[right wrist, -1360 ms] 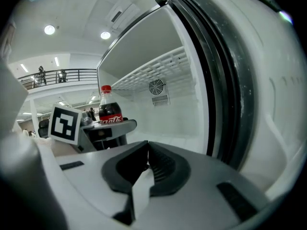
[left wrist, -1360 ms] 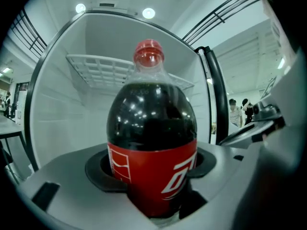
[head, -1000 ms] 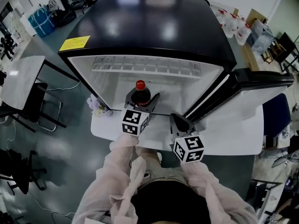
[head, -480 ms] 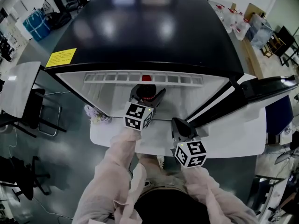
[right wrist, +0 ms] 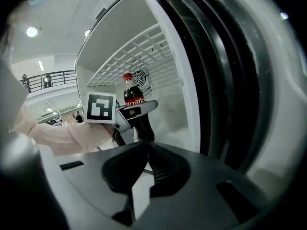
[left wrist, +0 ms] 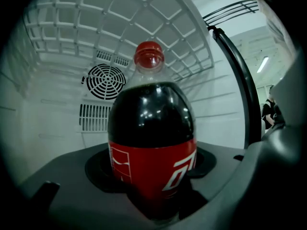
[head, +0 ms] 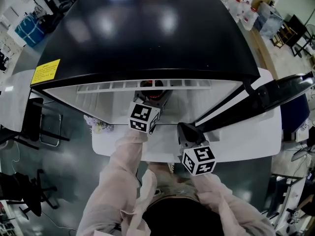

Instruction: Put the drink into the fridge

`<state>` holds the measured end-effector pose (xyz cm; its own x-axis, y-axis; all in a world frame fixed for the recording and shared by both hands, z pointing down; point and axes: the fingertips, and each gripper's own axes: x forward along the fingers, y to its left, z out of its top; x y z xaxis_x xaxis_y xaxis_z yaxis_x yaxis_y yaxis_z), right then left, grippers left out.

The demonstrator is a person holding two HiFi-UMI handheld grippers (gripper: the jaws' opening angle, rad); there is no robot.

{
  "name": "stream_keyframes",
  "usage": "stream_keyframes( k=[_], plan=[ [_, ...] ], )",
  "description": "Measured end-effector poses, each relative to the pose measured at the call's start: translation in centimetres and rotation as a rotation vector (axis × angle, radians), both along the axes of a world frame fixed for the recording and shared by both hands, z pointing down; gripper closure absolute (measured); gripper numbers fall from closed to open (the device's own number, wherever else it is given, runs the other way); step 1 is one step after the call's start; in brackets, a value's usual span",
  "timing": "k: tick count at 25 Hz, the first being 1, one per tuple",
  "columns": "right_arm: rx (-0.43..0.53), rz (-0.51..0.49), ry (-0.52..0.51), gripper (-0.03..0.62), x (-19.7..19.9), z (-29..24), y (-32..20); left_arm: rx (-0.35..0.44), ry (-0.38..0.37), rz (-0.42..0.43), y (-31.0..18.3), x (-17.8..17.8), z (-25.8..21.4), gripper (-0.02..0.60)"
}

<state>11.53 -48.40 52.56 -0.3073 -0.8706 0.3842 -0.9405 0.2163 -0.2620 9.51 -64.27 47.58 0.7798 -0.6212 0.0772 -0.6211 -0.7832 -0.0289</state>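
A cola bottle point(left wrist: 152, 128) with a red cap and red label stands upright between the jaws of my left gripper point(head: 151, 98), which is shut on its lower body. In the head view the bottle is inside the open fridge point(head: 147, 28), mostly hidden under the black top's front edge. The left gripper view shows the white interior behind it, with a round fan grille point(left wrist: 106, 81) and a wire shelf point(left wrist: 120, 23) overhead. My right gripper point(head: 187, 132) hangs lower right, near the foot of the open door point(head: 275, 90), jaws shut on nothing. From the right gripper view the bottle point(right wrist: 130, 96) shows inside the fridge.
The door's black seal point(right wrist: 230, 71) fills the right of the right gripper view, close to that gripper. A white table point(head: 246, 141) lies under the fridge front. A chair point(head: 39, 127) stands at the left, and bottles and boxes point(head: 251, 14) at the far right.
The left gripper has carried the bottle forward into the fridge; its red cap, plainly seen a second ago, is now under the top's edge. The right gripper has barely moved.
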Motion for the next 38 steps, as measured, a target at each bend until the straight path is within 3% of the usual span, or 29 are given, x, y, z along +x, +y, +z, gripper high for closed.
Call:
stream_keyframes(
  k=[11, 20, 25, 38],
  plan=[
    [-0.030, -0.003, -0.003, 0.583, -0.5, 1.1, 0.1, 0.055, 0.043, 0.028, 0.2, 0.2, -0.3, 0.262],
    [-0.033, -0.007, 0.001, 0.582, -1.1, 1.1, 0.1, -0.001, 0.074, 0.036, 0.1, 0.0, 0.1, 0.240],
    [-0.031, -0.008, 0.002, 0.582, -1.2, 0.9, 0.0, -0.004, 0.025, 0.032, 0.6, -0.6, 0.7, 0.209],
    [-0.013, -0.042, 0.006, 0.583, -2.7, 0.2, 0.0, -0.084, 0.011, 0.009, 3.0, -3.5, 2.3, 0.181]
  ],
)
